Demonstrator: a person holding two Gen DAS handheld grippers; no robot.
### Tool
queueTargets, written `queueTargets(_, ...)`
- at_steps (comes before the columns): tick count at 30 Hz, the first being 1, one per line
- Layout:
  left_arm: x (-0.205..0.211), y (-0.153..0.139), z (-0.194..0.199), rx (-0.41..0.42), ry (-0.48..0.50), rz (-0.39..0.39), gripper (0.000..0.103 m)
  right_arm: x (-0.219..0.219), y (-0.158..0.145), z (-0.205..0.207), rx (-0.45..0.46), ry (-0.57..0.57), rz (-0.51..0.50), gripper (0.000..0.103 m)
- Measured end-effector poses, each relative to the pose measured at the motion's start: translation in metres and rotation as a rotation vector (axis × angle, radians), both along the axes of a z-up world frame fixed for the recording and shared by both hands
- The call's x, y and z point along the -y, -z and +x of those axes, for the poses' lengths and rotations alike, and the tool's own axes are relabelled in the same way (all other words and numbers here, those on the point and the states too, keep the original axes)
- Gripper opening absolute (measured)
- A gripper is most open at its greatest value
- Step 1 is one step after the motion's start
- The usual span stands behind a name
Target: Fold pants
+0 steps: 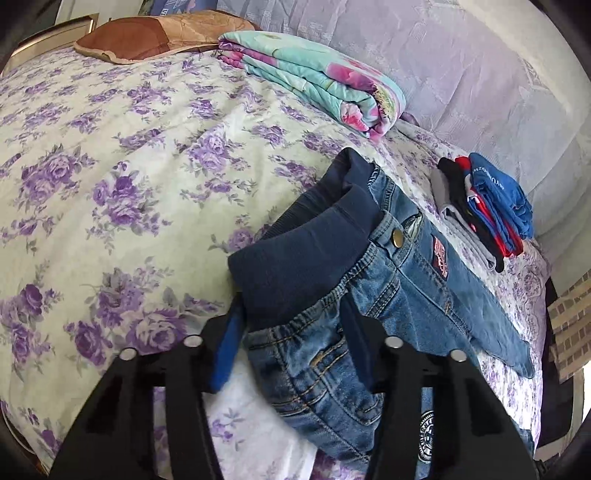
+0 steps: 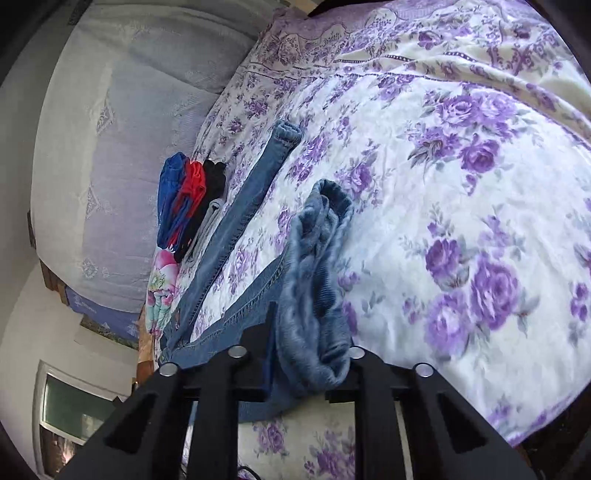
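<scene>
Small blue jeans (image 1: 391, 273) with a dark ribbed waistband (image 1: 295, 258) lie on the floral bedspread (image 1: 110, 166). My left gripper (image 1: 291, 332) straddles the waist end with denim between its fingers, jaws fairly wide. In the right wrist view one leg (image 2: 251, 199) lies flat toward the far edge; the other leg's cuff end (image 2: 317, 280), showing its fleecy lining, is bunched and lifted in my right gripper (image 2: 310, 354), which is shut on it.
A stack of folded clothes (image 1: 484, 206), blue, red, black and grey, lies beside the jeans; it also shows in the right wrist view (image 2: 188, 199). A folded floral quilt (image 1: 314, 77) and a brown pillow (image 1: 155, 33) lie further back. A lavender padded headboard (image 1: 461, 66) borders the bed.
</scene>
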State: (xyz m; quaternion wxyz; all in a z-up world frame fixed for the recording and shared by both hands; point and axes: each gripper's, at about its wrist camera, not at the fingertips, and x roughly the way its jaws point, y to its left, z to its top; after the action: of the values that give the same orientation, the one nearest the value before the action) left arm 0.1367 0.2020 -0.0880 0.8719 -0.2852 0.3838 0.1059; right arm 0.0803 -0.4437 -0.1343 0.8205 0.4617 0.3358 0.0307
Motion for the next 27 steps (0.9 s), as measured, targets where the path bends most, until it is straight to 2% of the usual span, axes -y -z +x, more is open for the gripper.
queueTargets(3,-0.014,0.001,-0.011,0.029,0.019,-0.111,0.024,0.005,-0.020,0.020,0.043,-0.035,-0.035,0.010)
queueTargets(5,-0.018,-0.002,-0.019,0.050,0.017,-0.166,0.022,0.008,-0.041,0.033,0.084,-0.050,-0.066,0.010)
queueTargets(9,-0.012,-0.009,-0.046,0.071,0.024,-0.208,0.021,0.023,-0.066,0.045,0.119,-0.041,-0.101,0.010)
queueTargets(11,-0.010,-0.008,-0.060,0.074,0.034,-0.228,0.021,0.032,-0.057,0.044,0.086,-0.035,-0.110,0.010)
queueTargets(13,-0.011,-0.002,-0.061,0.059,0.043,-0.217,0.021,0.034,-0.030,0.044,0.001,-0.065,-0.122,0.010)
queueTargets(14,-0.012,0.005,-0.056,0.048,0.041,-0.217,0.023,0.034,-0.013,0.042,-0.050,-0.073,-0.124,0.009)
queueTargets(15,-0.013,0.011,-0.051,0.033,0.047,-0.216,0.026,0.035,-0.001,0.037,-0.044,-0.069,-0.102,0.009)
queueTargets(16,-0.014,0.013,-0.049,0.039,0.057,-0.211,0.026,0.037,0.001,0.029,0.002,-0.068,-0.085,0.010)
queueTargets(17,-0.015,0.012,-0.051,0.054,0.065,-0.216,0.029,0.037,-0.002,0.024,0.009,-0.072,-0.088,0.015)
queueTargets(18,-0.018,0.010,-0.054,0.060,0.068,-0.225,0.037,0.039,-0.007,0.018,0.013,-0.063,-0.087,0.017)
queueTargets(19,-0.020,0.006,-0.059,0.065,0.059,-0.228,0.041,0.042,-0.012,0.010,0.017,-0.023,-0.098,0.025)
queueTargets(20,-0.025,-0.001,-0.066,0.075,0.024,-0.207,0.051,0.048,-0.017,0.001,0.017,0.034,-0.122,0.036)
queueTargets(21,-0.029,-0.009,-0.075,0.081,-0.031,-0.159,0.065,0.054,-0.024,-0.008,0.016,0.091,-0.150,0.039)
queueTargets(22,-0.034,-0.019,-0.086,0.095,-0.094,-0.098,0.069,0.060,-0.031,-0.017,0.019,0.154,-0.185,0.041)
queueTargets(24,-0.038,-0.037,-0.099,0.132,-0.136,-0.048,0.070,0.060,-0.046,-0.026,0.056,0.209,-0.251,0.042)
queueTargets(27,-0.022,-0.056,-0.089,0.173,-0.024,-0.077,0.070,0.029,-0.057,-0.007,0.108,0.083,-0.260,0.042)
